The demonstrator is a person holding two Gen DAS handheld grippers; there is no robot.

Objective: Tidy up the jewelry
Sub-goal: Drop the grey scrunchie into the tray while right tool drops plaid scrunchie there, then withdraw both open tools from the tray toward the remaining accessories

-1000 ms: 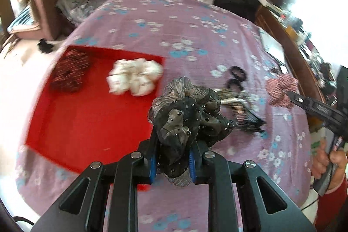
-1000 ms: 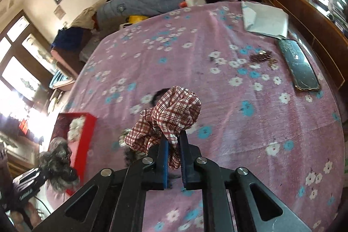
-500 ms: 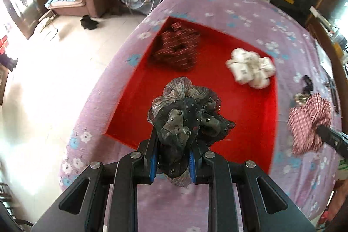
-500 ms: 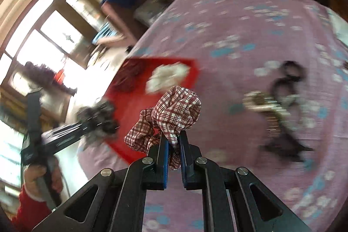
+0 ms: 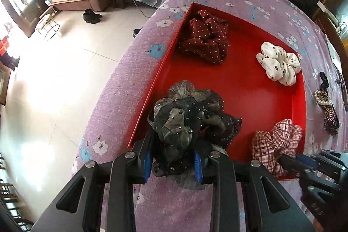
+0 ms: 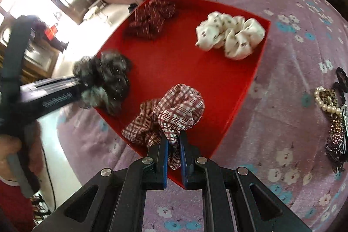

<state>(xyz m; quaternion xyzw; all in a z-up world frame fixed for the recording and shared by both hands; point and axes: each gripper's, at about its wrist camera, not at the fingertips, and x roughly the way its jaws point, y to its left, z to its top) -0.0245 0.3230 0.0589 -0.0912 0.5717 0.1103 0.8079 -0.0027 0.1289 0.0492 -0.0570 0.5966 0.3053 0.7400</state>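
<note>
From my left camera, the black right-hand gripper (image 5: pixel 289 163) is cut off by the frame's right edge. The dark grey sequinned mesh scrunchie (image 5: pixel 191 123) hides the near corner of the shallow red tray (image 5: pixel 239 84). In my right camera, that scrunchie and the dark red dotted scrunchie (image 6: pixel 152 19) are motion-blurred, so I can't make out their detail.

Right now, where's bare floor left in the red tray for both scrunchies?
Bare red runs through the tray middle, between the maroon scrunchie, the white scrunchie and the near edge. Near corners are crowded: left tongs, opening, have the black scrunchie between them; right tongs grip the plaid scrunchie. Pearls and clips crowd the cloth to the tray's right.
</note>
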